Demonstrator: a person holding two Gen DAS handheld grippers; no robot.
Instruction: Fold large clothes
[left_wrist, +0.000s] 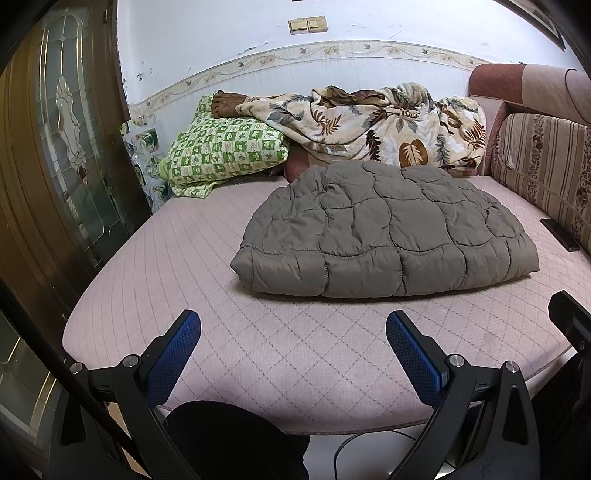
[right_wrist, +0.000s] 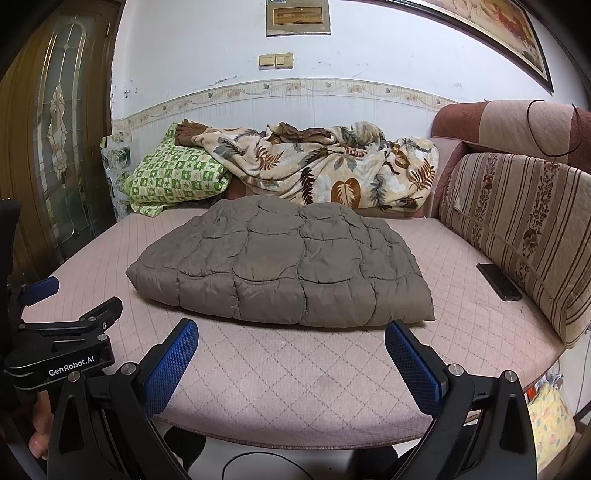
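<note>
Folded jacket (right_wrist: 280, 266), long axis left-right

The folded jacket (right_wrist: 280, 266) lies in the middle of the sofa seat (right_wrist: 295, 376). Behind it, along the wall, lies a blanket (right_wrist: 325, 166), with a pillow (right_wrist: 173, 177) at its left. A phone (right_wrist: 498, 281) lies at the right, just beside the back cushion (right_wrist: 517, 229).
</note>
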